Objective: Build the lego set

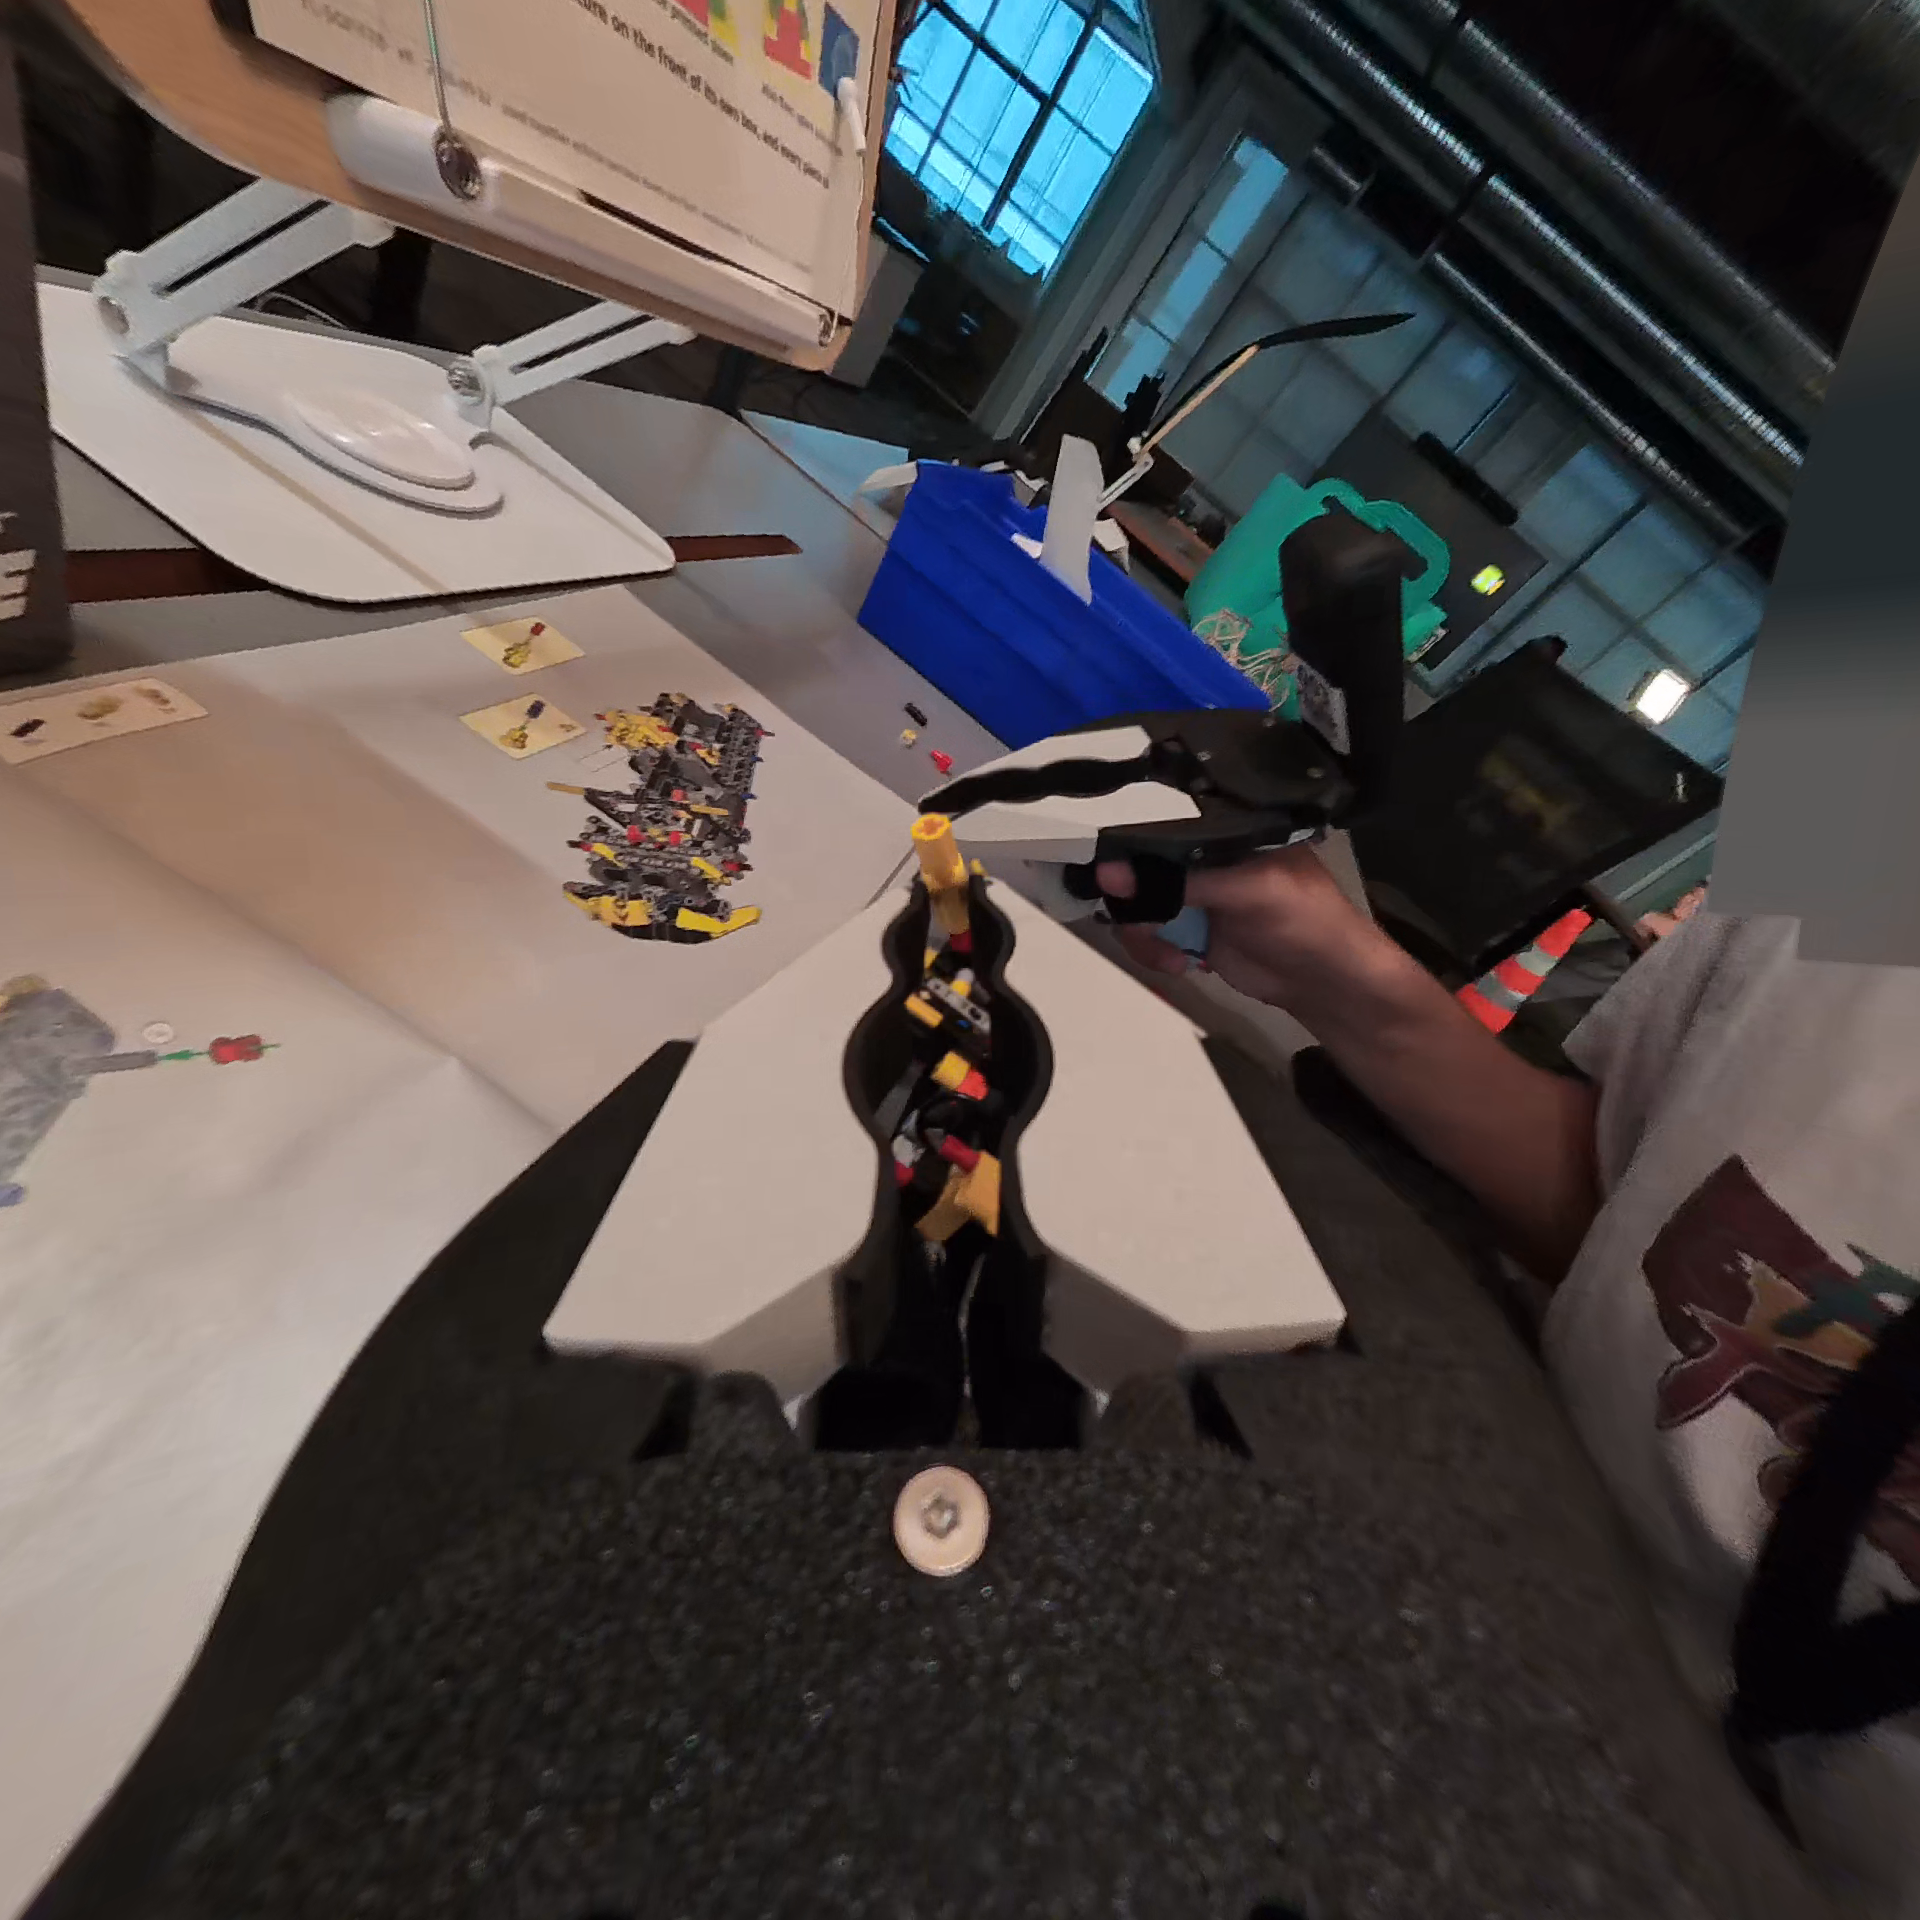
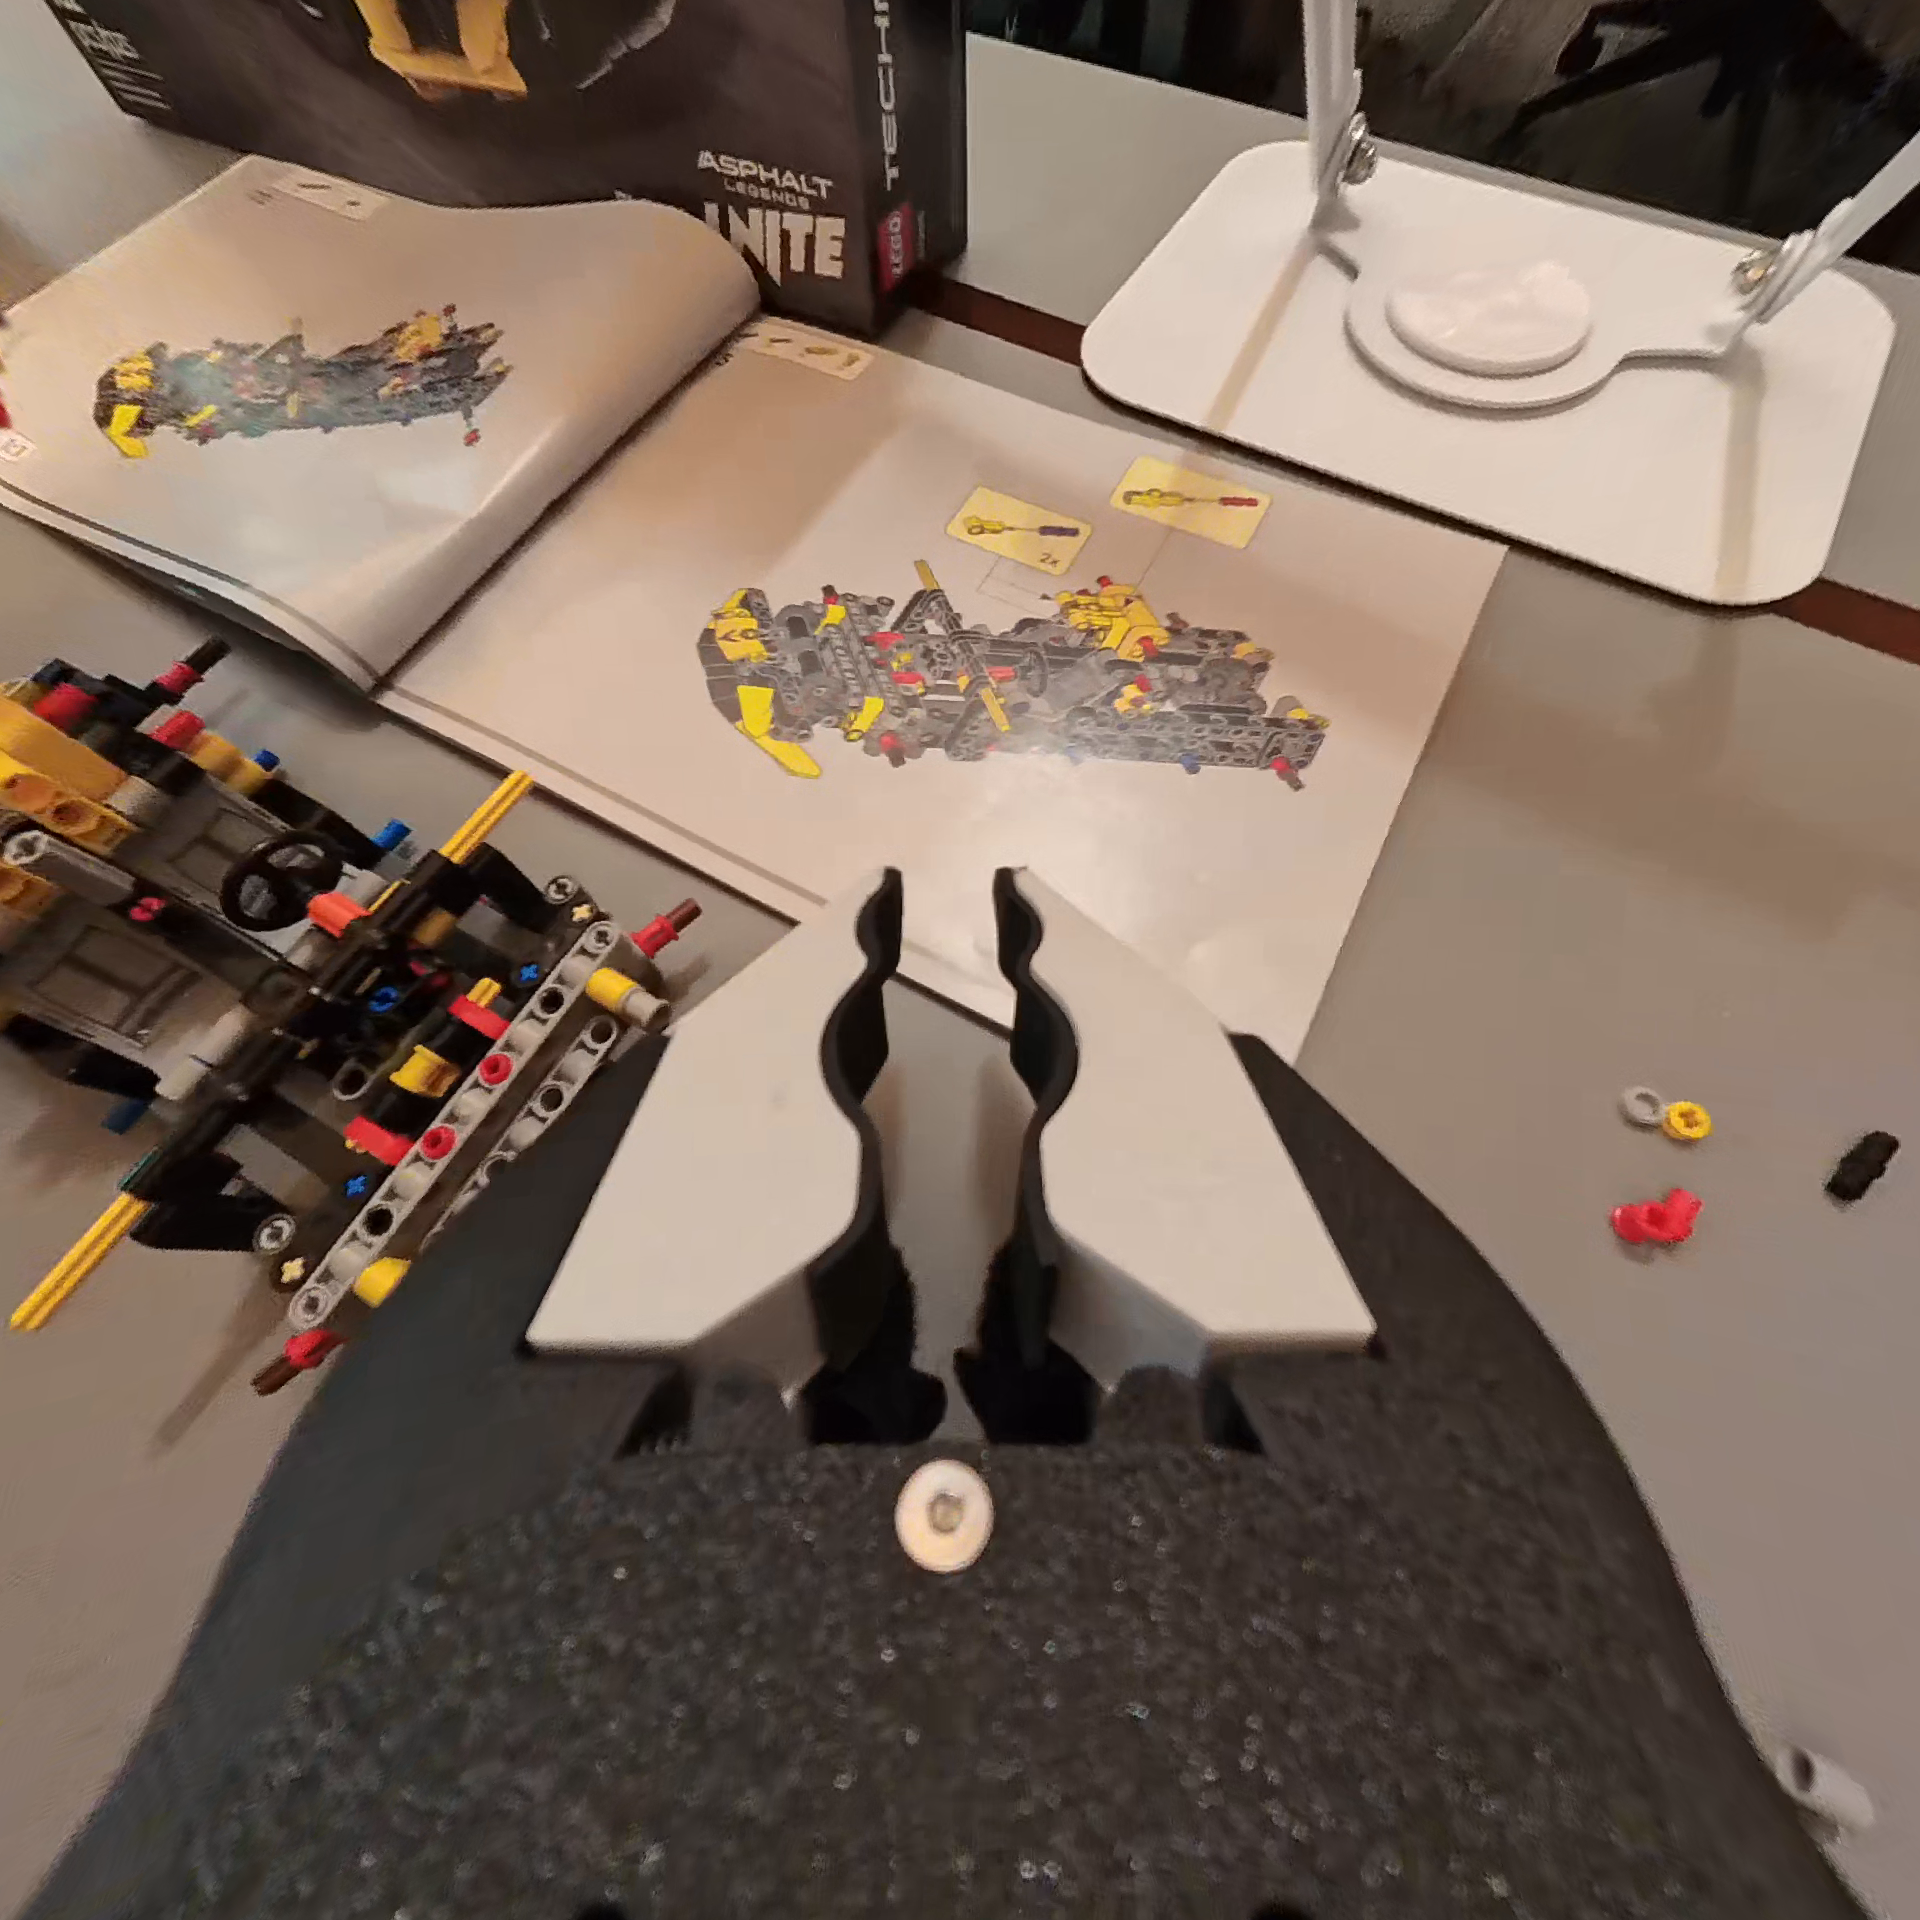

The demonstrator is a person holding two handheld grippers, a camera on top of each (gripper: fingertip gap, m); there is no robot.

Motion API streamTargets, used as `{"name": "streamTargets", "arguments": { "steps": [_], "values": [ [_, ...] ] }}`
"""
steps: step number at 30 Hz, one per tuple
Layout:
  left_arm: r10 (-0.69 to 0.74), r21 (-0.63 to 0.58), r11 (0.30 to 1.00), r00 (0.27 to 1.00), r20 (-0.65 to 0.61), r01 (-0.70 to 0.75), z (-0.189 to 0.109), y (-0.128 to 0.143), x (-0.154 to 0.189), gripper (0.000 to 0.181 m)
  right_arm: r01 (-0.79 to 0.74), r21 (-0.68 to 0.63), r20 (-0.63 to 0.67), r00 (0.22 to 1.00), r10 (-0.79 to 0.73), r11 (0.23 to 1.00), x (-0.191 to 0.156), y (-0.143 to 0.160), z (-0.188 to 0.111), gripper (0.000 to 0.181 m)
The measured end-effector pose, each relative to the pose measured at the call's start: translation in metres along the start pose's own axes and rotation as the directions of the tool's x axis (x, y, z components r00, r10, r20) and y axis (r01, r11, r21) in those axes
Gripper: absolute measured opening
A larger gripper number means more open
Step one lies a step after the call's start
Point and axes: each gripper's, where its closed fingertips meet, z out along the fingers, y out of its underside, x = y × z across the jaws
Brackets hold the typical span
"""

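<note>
My left gripper (image 1: 943, 896) is shut on a yellow Lego piece (image 1: 935, 847) that sticks out past its tips. More yellow, black and red parts show in the gap between its fingers. My right gripper (image 1: 961, 816), held by a hand, is open, with its tips just right of and above that yellow piece. In the right wrist view the right gripper (image 2: 945, 888) is open and empty above the open instruction booklet (image 2: 1039, 831). The partly built Lego model (image 2: 312, 987) is on the grey table at the left.
Loose small parts lie at the right: a yellow bush (image 2: 1685, 1120), a red piece (image 2: 1657, 1216) and a black pin (image 2: 1860, 1164). The set's box (image 2: 582, 104) stands at the back. A white stand base (image 2: 1507, 364) is at the back right. A blue bin (image 1: 1018, 623) stands beyond the booklet. From the right gripper's tips to the yellow bush (image 2: 1685, 1120) is close to 15 cm. It is also in sight in the left wrist view (image 1: 912, 736).
</note>
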Motion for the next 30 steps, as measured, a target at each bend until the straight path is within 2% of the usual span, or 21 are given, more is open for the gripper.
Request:
{"name": "streamTargets", "arguments": {
  "steps": [5,10,17,30],
  "values": [
    [0.027,0.016,0.999,0.998,0.061,-0.028,-0.007,0.001,-0.017,0.008,0.01,-0.017,0.016,1.0,-0.01,1.0,-0.001,0.006,0.004,0.022],
    [0.031,0.057,0.998,0.998,0.049,-0.034,-0.012,-0.006,-0.017,0.008,-0.036,-0.005,0.009,0.999,0.036,0.999,0.008,0.002,-0.003,0.021],
    [0.116,-0.006,0.993,0.982,0.149,-0.117,-0.01,0.005,-0.035,0.008,-0.08,0.003,0.053,0.995,0.08,0.997,0.01,0.006,0.0,0.022],
    [0.048,0.12,0.991,0.997,0.057,-0.055,-0.011,-0.008,-0.022,0.007,-0.064,0.064,0.077,0.995,0.059,0.996,0.004,-0.002,0.002,0.02]
  ]
}}
